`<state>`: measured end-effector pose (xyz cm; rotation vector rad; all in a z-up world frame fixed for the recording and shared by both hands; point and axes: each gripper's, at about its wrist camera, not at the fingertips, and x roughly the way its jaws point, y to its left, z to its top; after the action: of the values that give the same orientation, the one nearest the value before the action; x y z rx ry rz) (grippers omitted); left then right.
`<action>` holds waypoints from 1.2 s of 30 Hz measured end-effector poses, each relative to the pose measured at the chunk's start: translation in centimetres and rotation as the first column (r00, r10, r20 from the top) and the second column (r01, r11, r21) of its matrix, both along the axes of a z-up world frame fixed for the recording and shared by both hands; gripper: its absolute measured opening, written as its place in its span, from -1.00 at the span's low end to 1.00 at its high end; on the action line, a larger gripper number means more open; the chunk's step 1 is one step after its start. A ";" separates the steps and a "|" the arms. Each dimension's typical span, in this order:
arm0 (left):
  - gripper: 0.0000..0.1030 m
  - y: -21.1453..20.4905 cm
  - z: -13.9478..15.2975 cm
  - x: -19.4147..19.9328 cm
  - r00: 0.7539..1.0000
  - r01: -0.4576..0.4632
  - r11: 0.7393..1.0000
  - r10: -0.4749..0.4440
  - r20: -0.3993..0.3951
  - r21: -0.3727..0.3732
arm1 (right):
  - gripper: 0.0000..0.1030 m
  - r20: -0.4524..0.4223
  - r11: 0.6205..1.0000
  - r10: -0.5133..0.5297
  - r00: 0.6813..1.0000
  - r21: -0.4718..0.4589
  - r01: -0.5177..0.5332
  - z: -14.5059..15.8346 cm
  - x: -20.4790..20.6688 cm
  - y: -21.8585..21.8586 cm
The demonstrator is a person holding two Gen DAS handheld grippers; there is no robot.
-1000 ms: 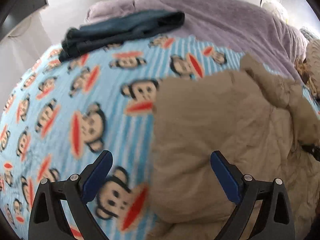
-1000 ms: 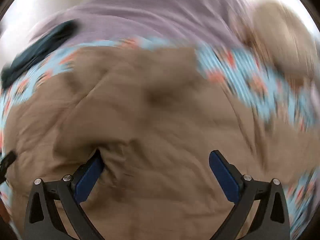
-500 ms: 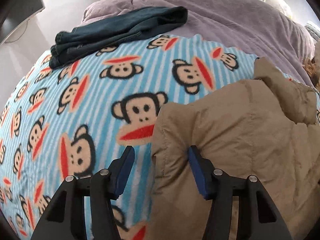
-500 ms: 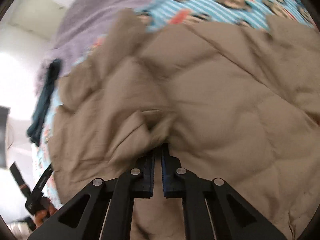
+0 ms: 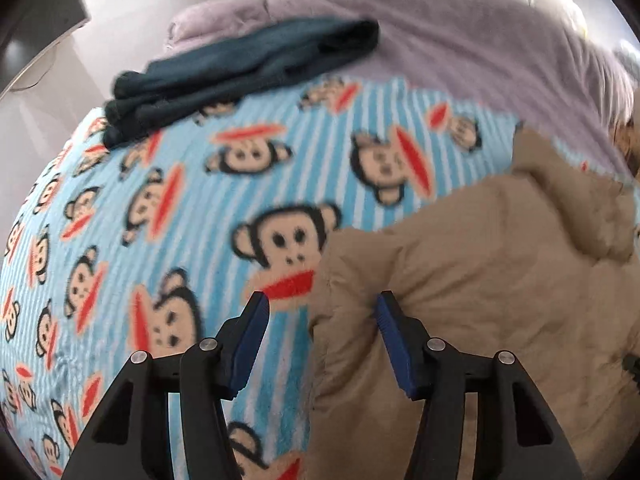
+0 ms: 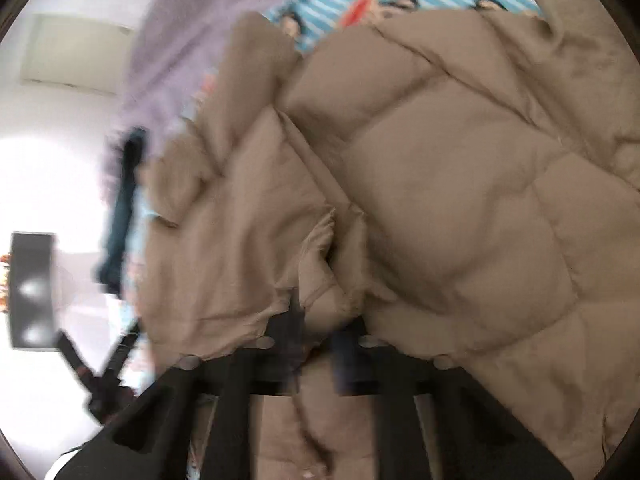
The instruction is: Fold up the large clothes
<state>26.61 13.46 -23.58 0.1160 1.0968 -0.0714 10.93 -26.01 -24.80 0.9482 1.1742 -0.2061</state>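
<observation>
**Both tongs at the tan jacket, one apart and one clamped**

Your left gripper (image 5: 320,312) stood with its blue-padded fingers (image 5: 394,330) apart, straddling the near-left edge of the tan puffer jacket (image 5: 480,280). One pad pressed into the jacket's quilted fabric; the other hung over the monkey-print blanket (image 5: 200,200) with a gap between it and the jacket's hem. You had not closed it on anything.

Your right gripper (image 6: 318,320) was clamped on a bunched fold of the tan puffer jacket (image 6: 440,180). Cloth puckered up out of the narrow slot between the fingers and draped over the black frame on both sides. That view was blurred, so the pads themselves were hard to make out, but the fabric was plainly pinched between them.

You had the jacket lying on the blue striped blanket, on the right side of the left wrist view, its padded panels rumpled and a sleeve or collar part rising at the far right. Beyond it lay a lilac bedspread (image 5: 460,40), covering the far part of the bed. A folded dark blue garment (image 5: 240,68) rested across the line where the lilac cover met the blanket, well apart from the jacket. From the right wrist camera, your other tool appeared as a black frame (image 6: 100,372) low at the left, beside the jacket's edge.
</observation>
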 end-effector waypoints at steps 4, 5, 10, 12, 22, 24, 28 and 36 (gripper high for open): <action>0.23 -0.5 -0.9 -0.2 1.000 -0.003 1.000 0.003 0.008 0.016 | -0.81 0.013 0.999 -0.048 0.999 0.018 0.048 -1.3 -1.2 0.1; 0.23 -0.4 -0.9 -0.1 1.000 -0.007 1.000 0.007 0.006 0.012 | -0.81 0.020 0.999 -0.045 0.999 0.019 0.045 -1.3 -1.3 0.3; 0.24 0.0 1.1 -0.6 1.000 -0.008 1.000 0.008 0.001 0.006 | -0.72 0.004 0.998 -0.060 0.998 -0.008 0.061 -0.1 -2.6 -0.2; 0.24 0.0 2.1 -1.4 1.000 -0.003 1.000 0.003 0.005 0.013 | -0.63 -0.004 0.996 -0.090 0.996 -0.017 0.090 0.6 -3.7 -1.0; 0.24 -3.8 4.9 -8.7 0.992 0.097 0.995 -0.100 -0.077 -0.035 | -0.11 0.005 0.995 -0.085 0.996 -0.046 0.086 3.7 -9.3 -2.7; 0.24 -5.6 5.1 -10.5 0.986 0.126 0.991 -0.131 -0.100 -0.050 | -0.11 0.006 0.995 -0.093 0.996 -0.032 0.093 4.0 -10.5 -3.2; 0.28 -8.8 5.7 -13.4 0.976 0.168 0.983 -0.177 -0.126 -0.076 | 0.13 0.010 0.992 -0.126 0.992 0.008 0.126 4.3 -12.9 -4.5; 0.85 -14.6 6.8 -16.9 0.964 0.222 0.971 -0.233 -0.129 -0.094 | 0.51 0.044 0.980 -0.201 0.979 0.012 0.201 5.5 -17.8 -9.5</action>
<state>9.74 -1.19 -16.82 0.1681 1.2155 -0.3330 -6.89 -35.53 -19.34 1.0737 1.0383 -0.3409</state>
